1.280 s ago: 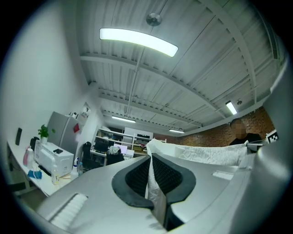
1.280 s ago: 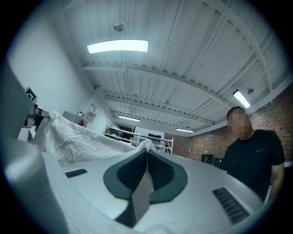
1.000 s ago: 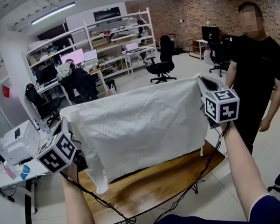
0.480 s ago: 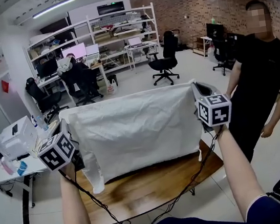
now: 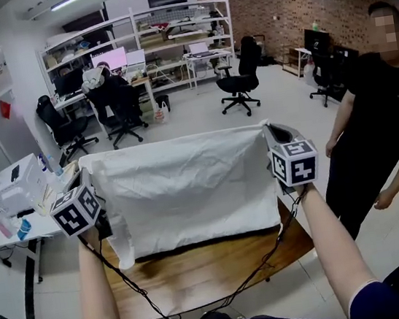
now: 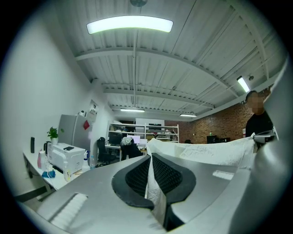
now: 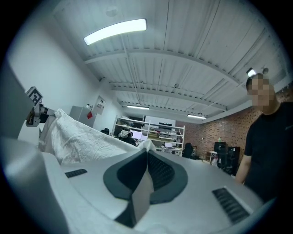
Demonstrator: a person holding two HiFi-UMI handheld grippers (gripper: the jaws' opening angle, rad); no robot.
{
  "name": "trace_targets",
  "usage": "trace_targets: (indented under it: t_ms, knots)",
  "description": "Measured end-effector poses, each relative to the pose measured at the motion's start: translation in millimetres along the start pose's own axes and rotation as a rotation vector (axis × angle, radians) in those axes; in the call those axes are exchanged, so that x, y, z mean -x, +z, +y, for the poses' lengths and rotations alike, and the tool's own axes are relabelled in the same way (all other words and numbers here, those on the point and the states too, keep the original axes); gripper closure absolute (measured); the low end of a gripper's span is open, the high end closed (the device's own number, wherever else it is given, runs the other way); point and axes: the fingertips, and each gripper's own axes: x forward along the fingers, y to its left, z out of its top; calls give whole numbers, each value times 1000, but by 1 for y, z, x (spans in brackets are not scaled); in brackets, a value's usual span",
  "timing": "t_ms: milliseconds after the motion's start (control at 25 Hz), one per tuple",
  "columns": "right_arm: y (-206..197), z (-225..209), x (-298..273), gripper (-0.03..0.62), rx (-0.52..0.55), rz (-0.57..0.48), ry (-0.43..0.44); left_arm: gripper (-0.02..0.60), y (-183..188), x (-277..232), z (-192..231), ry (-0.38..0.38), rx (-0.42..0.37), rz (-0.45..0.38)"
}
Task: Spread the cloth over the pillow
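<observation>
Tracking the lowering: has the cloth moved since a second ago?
Yes. The cloth has dropped: more floor now shows between its top edge and the office chair behind.

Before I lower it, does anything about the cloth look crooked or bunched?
Mostly fine: the white cloth hangs flat between the left gripper and the right gripper, each shut on a top corner. Only its left edge is bunched into a fold that dangles below the bottom hem. No pillow is in view.

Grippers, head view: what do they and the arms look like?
Left gripper and right gripper: silver-grey bodies, dark ribbed pads, each bearing a white cube with black square markers. Black cables trail from both. Forearms bare; dark blue sleeves higher up.
</observation>
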Motion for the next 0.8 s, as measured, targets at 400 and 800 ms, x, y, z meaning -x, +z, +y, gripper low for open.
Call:
trace_targets:
  t_ms: [400, 800]
  knots:
    - [-27, 1, -72, 571, 5, 57, 0, 568, -30, -77, 5, -7, -3, 60]
    - [-78, 12, -151, 571, 6, 152, 9, 568, -93, -160, 18, 6, -27, 173]
